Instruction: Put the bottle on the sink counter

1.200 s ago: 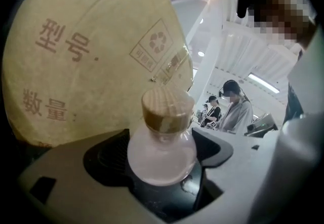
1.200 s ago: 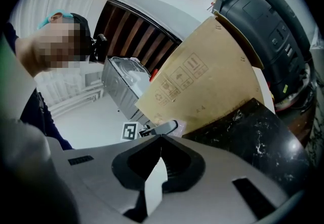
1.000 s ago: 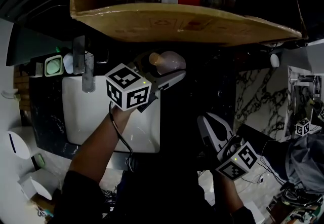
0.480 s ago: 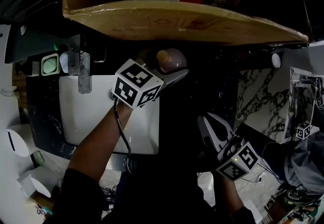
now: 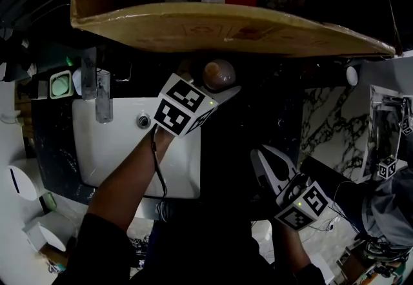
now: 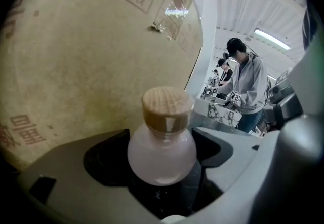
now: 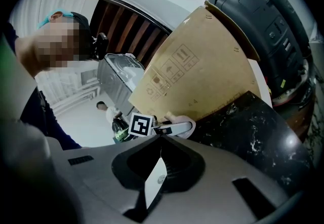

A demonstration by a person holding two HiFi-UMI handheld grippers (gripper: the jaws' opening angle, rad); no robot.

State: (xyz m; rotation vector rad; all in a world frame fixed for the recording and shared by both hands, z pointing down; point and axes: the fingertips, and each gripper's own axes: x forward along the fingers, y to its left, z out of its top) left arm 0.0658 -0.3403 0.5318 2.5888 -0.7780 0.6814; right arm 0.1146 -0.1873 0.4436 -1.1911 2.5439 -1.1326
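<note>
A round pale-pink bottle (image 5: 219, 75) with a wooden cap is held in my left gripper (image 5: 218, 86), just under the edge of a cardboard box and above the dark counter (image 5: 248, 124) to the right of the white sink (image 5: 116, 148). In the left gripper view the bottle (image 6: 162, 151) sits between both jaws with its cap pointing away from the camera, and the left gripper (image 6: 163, 170) is shut on its body. My right gripper (image 5: 270, 166) hangs low at the right, jaws pressed together and nothing in them. In the right gripper view, the right gripper (image 7: 161, 148) shows its jaws meeting.
A large cardboard box (image 5: 226, 24) holding clear plastic bottles overhangs the back of the counter. A chrome faucet (image 5: 100, 93) and a green soap dish (image 5: 59, 86) stand behind the sink. White marbled surface (image 5: 326, 122) lies to the right. People stand in the background (image 6: 246, 83).
My left gripper has carried the bottle up and to the right, closer to the box edge, and the bottle's cap now faces the head camera. The right gripper has stayed put.
</note>
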